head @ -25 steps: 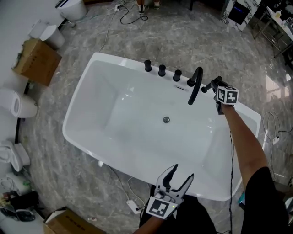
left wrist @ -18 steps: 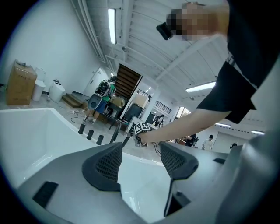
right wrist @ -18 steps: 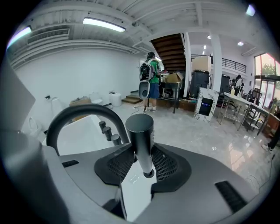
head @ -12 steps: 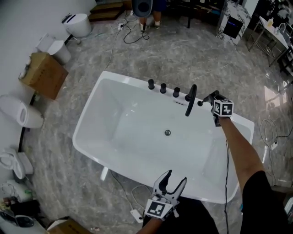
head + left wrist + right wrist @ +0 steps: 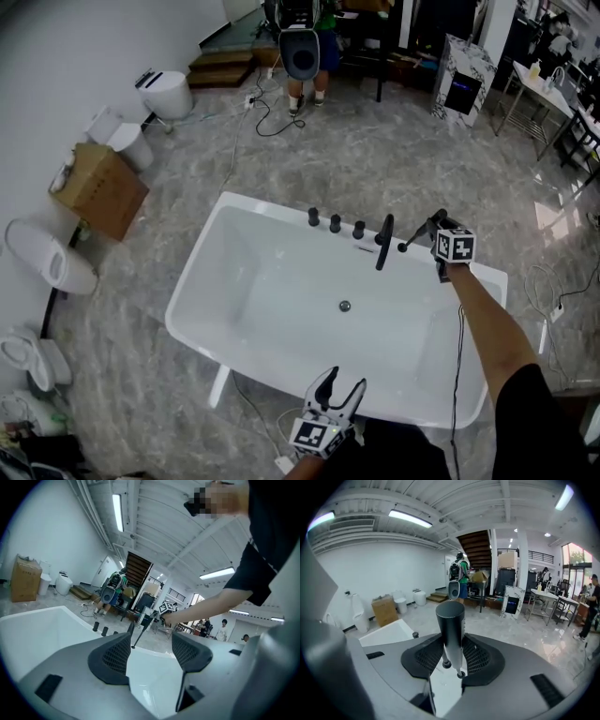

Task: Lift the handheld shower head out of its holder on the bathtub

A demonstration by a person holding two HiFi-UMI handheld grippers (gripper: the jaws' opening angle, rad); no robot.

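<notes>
**Shower head point(image 5: 451, 625) lifts with the right gripper point(image 5: 452, 654)**

Up it comes, pads clamped tight on the black wand. It is now over the bathtub's point(image 5: 246, 281) far rim near the right corner, just beside the spout point(image 5: 384, 242). Left gripper point(image 5: 342, 382) hangs at the near rim, jaws apart, nothing between them.

Grey marbled floor point(image 5: 403, 159) — white bathtub point(image 5: 246, 281), cardboard box point(image 5: 98, 190), toilet point(image 5: 167, 92), black cable point(image 5: 269, 122)

head view looks steeply down from high; both gripper views, seemingly near-level, share the bathtub point(image 5: 253, 291).
</notes>
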